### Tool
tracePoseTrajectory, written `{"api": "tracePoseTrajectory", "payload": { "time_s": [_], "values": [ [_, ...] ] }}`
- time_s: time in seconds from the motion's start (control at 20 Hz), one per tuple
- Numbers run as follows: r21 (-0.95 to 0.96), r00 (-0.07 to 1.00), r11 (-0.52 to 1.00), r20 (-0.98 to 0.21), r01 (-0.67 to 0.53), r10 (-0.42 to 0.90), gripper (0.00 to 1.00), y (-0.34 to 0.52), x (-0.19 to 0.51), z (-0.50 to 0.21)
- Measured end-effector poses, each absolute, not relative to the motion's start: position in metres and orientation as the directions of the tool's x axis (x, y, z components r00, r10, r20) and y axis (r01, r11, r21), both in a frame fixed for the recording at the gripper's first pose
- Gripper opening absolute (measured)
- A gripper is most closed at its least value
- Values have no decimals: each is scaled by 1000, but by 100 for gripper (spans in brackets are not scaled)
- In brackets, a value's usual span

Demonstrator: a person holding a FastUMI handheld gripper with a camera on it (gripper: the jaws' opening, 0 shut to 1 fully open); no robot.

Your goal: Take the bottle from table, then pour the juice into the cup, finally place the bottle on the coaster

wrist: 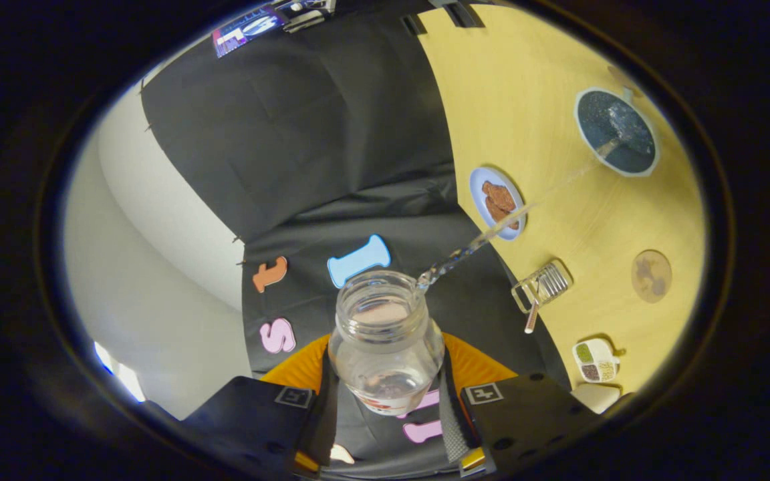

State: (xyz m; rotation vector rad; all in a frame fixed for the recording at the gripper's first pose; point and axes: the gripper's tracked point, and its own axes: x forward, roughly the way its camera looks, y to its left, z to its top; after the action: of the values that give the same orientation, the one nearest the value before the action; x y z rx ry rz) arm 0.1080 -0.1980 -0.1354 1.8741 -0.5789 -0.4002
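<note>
gripper [385, 407] clamped on bottle [385, 347] | bottle tipped, clear stream [492, 234] arcing into cup [615, 131] | coaster [651, 276] bare near tabletop [525, 100] edge

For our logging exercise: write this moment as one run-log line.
phase: pouring | gripper: shut on bottle | bottle: tilted, stream reaching cup | coaster: bare, on table

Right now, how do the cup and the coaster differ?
The cup is dark with a pale rim and takes the clear stream from the bottle held in the tongs. The coaster is flat, brown and bare. Both are round and sit on the yellow table.
</note>
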Motion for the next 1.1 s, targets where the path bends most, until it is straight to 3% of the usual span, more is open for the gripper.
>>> {"api": "tracePoseTrajectory", "payload": {
  "time_s": [1.1],
  "values": [
    [884,774,-364,-3,-294,-633,67,-219,105,-119]
  ]
}}
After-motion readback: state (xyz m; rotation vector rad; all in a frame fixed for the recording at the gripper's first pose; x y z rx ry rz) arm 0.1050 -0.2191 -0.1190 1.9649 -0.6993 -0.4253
